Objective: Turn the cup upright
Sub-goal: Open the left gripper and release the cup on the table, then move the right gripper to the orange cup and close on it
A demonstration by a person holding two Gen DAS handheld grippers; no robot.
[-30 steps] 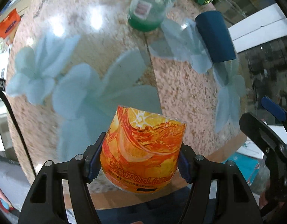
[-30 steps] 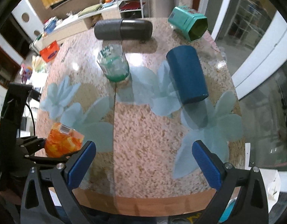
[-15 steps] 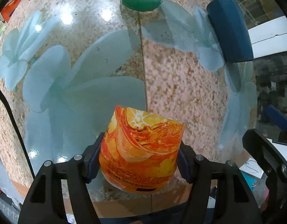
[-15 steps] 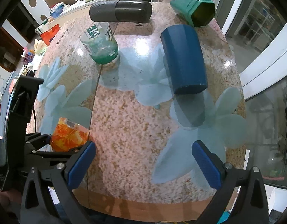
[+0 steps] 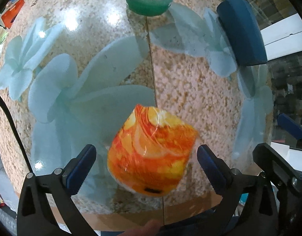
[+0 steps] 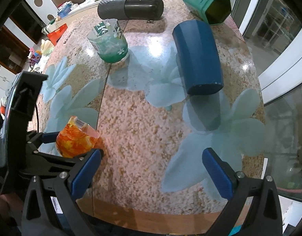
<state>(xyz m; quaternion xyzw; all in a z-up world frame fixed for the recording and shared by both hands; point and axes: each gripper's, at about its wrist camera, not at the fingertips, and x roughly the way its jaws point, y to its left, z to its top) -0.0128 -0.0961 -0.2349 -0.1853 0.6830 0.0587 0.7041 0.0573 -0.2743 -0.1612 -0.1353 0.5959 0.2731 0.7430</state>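
An orange clear-plastic cup (image 5: 153, 153) sits between the spread blue pads of my left gripper (image 5: 144, 167); neither pad touches it and it looks blurred and tilted. In the right wrist view the same cup (image 6: 76, 139) stands on the table near the left front edge, wide end up. A dark blue cup (image 6: 198, 57) lies on its side at mid-right, also seen in the left wrist view (image 5: 241, 33). My right gripper (image 6: 151, 171) is open and empty above the table's front.
A green-tinted clear cup (image 6: 108, 41) stands upright at the back left. A black cylinder (image 6: 131, 7) and a teal hexagonal tin (image 6: 208, 4) lie on their sides at the far edge. The table's wooden front edge (image 6: 151, 216) is close.
My left gripper has opened and let go of the orange cup, which now rests on the table. The right gripper has moved forward a little.
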